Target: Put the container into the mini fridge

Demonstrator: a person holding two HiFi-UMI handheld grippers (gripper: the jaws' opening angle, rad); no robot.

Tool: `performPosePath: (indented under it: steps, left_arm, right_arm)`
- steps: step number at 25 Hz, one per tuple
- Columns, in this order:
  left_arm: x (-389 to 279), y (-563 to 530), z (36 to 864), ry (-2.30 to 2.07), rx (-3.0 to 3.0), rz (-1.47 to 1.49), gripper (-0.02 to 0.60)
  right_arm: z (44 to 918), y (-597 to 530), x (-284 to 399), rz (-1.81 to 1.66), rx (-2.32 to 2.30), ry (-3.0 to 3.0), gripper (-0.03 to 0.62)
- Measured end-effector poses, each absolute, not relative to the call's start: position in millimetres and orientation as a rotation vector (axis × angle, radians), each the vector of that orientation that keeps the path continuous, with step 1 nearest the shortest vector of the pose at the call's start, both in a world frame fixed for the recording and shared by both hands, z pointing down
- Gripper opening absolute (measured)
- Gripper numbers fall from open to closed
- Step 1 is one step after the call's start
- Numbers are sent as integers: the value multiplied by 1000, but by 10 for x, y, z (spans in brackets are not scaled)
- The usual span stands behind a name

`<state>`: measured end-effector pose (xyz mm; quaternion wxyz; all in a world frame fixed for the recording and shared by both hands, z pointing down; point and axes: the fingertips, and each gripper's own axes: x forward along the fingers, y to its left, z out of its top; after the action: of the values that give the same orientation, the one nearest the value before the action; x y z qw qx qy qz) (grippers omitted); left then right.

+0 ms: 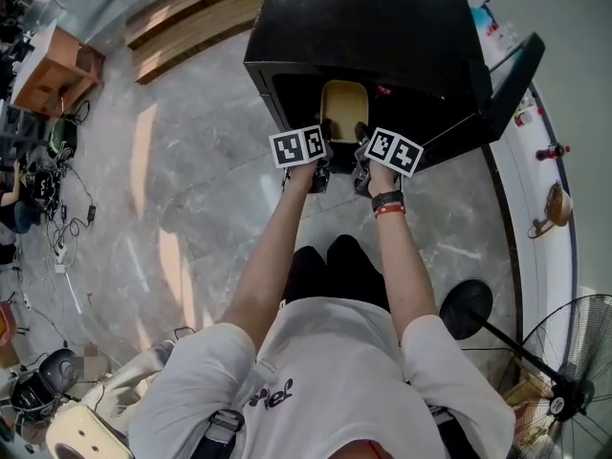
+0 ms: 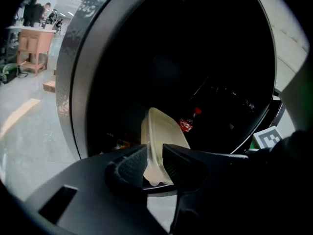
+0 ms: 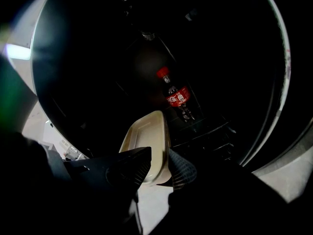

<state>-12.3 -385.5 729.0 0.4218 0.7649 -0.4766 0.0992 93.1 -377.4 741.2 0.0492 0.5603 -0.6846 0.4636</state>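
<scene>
A pale beige plastic container hangs at the mouth of the open black mini fridge, with both grippers on its near end. My left gripper pinches the container's left rim. In the left gripper view the left gripper has its pads pressed on the edge of the container. My right gripper clamps the right rim. In the right gripper view the right gripper is closed on the container, which points into the dark fridge interior.
A red-capped cola bottle stands inside the fridge, beyond the container, and shows as the bottle in the left gripper view. The fridge door swings open to the right. A standing fan is at the lower right; a wooden table and cables lie far left.
</scene>
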Motion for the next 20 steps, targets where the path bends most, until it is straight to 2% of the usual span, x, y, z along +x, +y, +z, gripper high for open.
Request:
performPosePath:
  steps: [20]
  left_arm:
    - [-38,-4263,7419,-1223,1950,245,100]
  right_arm:
    - [7552,-4200,1012,1389,1720,-2126,109]
